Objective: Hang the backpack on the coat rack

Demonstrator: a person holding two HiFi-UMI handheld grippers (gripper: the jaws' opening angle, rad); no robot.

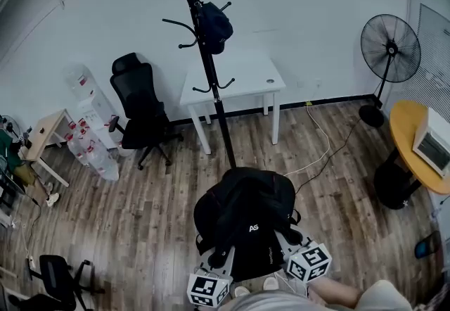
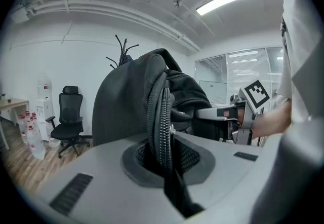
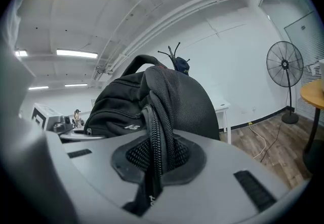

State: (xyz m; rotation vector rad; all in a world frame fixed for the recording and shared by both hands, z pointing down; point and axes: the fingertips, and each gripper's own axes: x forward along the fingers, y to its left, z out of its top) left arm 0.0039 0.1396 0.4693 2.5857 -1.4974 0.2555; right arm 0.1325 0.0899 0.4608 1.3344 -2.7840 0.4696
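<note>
Left tool [image 1: 216, 259], right tool [image 1: 287, 240], near level, clamping backpack [image 1: 246, 211]

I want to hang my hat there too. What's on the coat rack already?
One dark blue thing, maybe a cap, hangs near the coat rack's top. It hides its own hook; other hooks look bare.

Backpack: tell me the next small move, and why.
Probably carry the backpack forward and up toward the coat rack: the left tool and right tool each clamp its zippered edge, and the rack stands apart, farther ahead.
</note>
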